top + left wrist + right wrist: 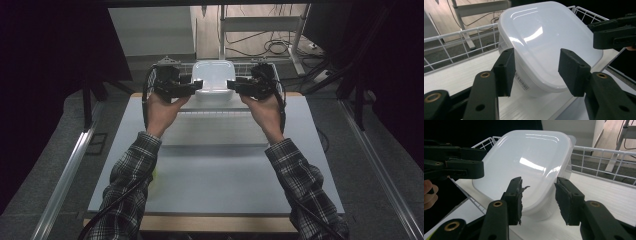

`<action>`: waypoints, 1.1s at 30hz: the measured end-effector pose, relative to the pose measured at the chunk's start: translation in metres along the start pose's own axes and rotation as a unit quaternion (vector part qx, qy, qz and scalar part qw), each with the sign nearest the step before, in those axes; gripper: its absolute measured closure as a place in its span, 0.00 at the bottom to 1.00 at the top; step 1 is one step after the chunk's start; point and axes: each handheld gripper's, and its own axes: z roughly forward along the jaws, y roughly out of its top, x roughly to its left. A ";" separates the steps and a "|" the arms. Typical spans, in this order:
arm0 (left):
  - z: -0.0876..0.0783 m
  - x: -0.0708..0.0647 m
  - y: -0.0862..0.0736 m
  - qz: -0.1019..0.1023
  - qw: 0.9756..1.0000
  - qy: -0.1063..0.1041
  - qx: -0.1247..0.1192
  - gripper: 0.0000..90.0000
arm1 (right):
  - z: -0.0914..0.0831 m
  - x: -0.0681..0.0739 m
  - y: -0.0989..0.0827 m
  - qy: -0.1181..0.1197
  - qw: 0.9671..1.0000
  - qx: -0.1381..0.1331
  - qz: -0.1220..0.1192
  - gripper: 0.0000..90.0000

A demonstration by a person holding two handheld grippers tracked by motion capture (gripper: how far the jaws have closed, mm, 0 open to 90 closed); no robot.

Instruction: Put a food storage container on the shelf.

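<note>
A white lidded plastic container stands in a white wire basket at the far side of the table. My left gripper is at its left side and my right gripper at its right, tips pointing toward each other. In the left gripper view the container fills the middle, and the left gripper is open, its jaws straddling the near edge without touching. In the right gripper view the container lies just beyond the right gripper, which is also open. The opposite gripper shows at each view's edge.
The wire basket's rim runs behind the container. A grey-white table top stretches toward the person. A small yellow-green object peeks out beside the left sleeve. Metal rails flank the table, and cables lie on the floor beyond.
</note>
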 end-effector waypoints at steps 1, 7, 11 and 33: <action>0.000 0.001 0.000 0.000 1.000 -0.001 0.001 0.53 | 0.000 0.000 0.000 -0.001 1.000 0.000 -0.001 0.63; 0.002 0.001 0.001 -0.005 1.000 -0.007 0.000 0.53 | 0.001 -0.002 0.001 -0.002 1.000 -0.004 0.005 0.61; 0.004 0.003 0.002 -0.006 1.000 -0.007 -0.001 0.52 | 0.002 -0.004 0.001 -0.003 1.000 -0.008 0.013 0.59; -0.028 -0.014 -0.020 0.017 0.998 -0.055 -0.035 0.32 | -0.020 0.000 -0.010 0.010 1.000 -0.019 -0.011 0.47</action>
